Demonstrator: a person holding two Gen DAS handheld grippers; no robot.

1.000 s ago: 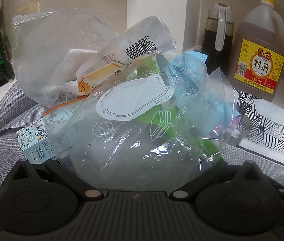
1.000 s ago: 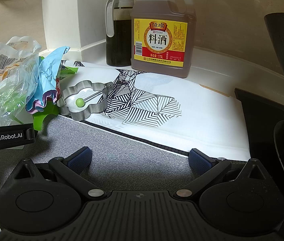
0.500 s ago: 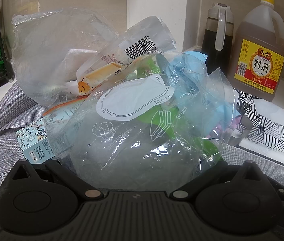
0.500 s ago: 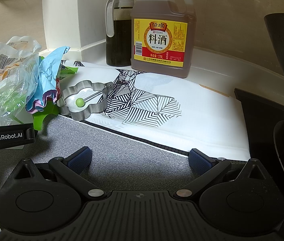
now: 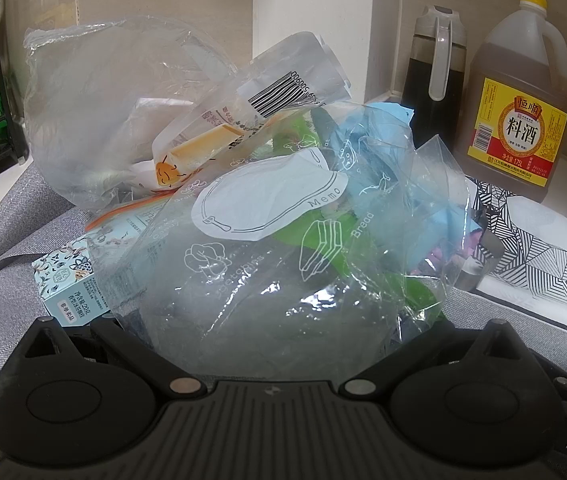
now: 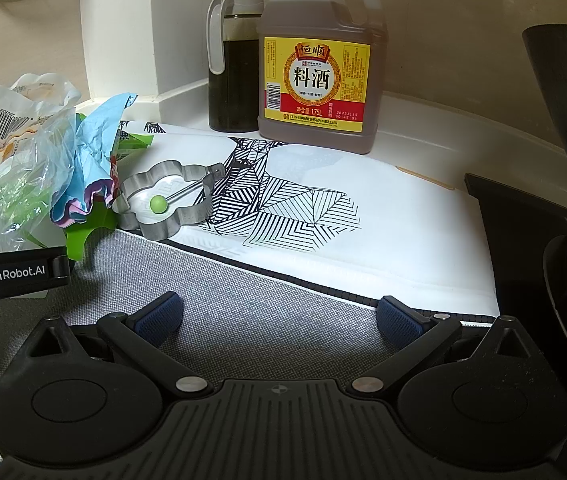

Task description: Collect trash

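Clear plastic bags (image 5: 267,248) and wrappers sit heaped on the grey table (image 6: 243,300), unchanged over the last second; we judge collecting hasn't begun. Left hand-held gripper (image 5: 271,344) spread wide, pile between its fingers, tips hidden. Right hand-held gripper (image 6: 279,318) apart, empty. Only the right view shows the metal egg mould (image 6: 167,204).

The clear zip bag (image 5: 267,280) is thin, glossy, crinkled plastic. The grey mat (image 6: 251,304) looks like matt woven cloth. The egg ring (image 6: 167,204) is shiny metal, the cooking wine jug (image 6: 319,60) smooth translucent plastic with a glossy paper label.
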